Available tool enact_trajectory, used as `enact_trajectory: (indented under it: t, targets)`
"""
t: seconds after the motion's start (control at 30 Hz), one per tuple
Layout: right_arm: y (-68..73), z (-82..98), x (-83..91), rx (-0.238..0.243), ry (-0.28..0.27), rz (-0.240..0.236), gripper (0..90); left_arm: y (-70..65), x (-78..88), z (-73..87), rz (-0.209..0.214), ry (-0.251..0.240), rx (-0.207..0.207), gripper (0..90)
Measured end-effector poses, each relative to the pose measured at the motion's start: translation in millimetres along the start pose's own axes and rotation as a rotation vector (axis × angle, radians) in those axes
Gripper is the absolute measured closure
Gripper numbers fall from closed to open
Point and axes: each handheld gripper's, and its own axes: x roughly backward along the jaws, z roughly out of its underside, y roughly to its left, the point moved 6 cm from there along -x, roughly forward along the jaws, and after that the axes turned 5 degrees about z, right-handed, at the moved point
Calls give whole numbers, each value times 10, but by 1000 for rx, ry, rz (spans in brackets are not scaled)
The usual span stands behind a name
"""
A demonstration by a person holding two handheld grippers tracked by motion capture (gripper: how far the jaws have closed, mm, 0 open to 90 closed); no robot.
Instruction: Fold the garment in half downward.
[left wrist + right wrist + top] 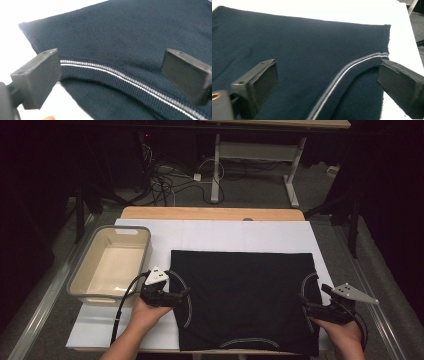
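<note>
From the high view, a dark knitted garment (245, 300) lies flat on the white sheet (215, 234) that covers the table, its far edge straight, its near edge reaching the table's front. The left gripper (176, 296) sits at the garment's left edge, held in the person's left hand (146, 312), and the right gripper (306, 306) sits at the right edge in the right hand (345, 332). To the left of the garment stands a grey tub (80, 282) with a pale inside, just beside the left gripper. A cable (120, 307) loops down from that gripper across the sheet.

The high view is too coarse to show how the jaws stand, and here the gripper views earn their keep. In the left gripper view both black jaws stand spread wide apart, with the garment (120, 37) lying between and beyond them; a ribbed band with a pale stripe (125, 76) curves across from jaw to jaw, and nothing is pinched. A corner of the cloth ends on the white sheet (15, 45) at upper left.

In the right gripper view, same story: jaws spread wide, gripping nothing. The garment (299, 45) fills the space ahead, its pale stripe (337, 77) sweeping up to the cloth's right edge, where the sheet (402, 37) shows bright.

That fine rib and stripe detail shows in the high view just as thin pale arcs near each gripper.
</note>
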Motion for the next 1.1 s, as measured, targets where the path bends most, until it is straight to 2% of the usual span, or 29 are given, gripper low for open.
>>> enact_trajectory:
  t: [0.1,0.23,0.3,0.47,0.7,0.83,1.1]
  targets:
    - [94,33,31,-1,-7,-1,0,21,-5,31,5,-3,1,0]
    - [191,91,34,22,-2,7,0,15,-56,102,15,16,-14,0]
    - [224,118,34,35,2,14,0,23,-86,145,25,16,-3,0]
    - [243,217,85,28,-5,28,0,15,-84,153,35,7,-9,0]
    - [237,371,148,37,22,52,0,1,-91,159,28,12,-26,0]
    - [283,357,169,37,10,49,0,0,-88,161,30,11,-28,0]
    - [501,243,110,61,-8,9,0,13,-71,159,43,-7,-15,0]
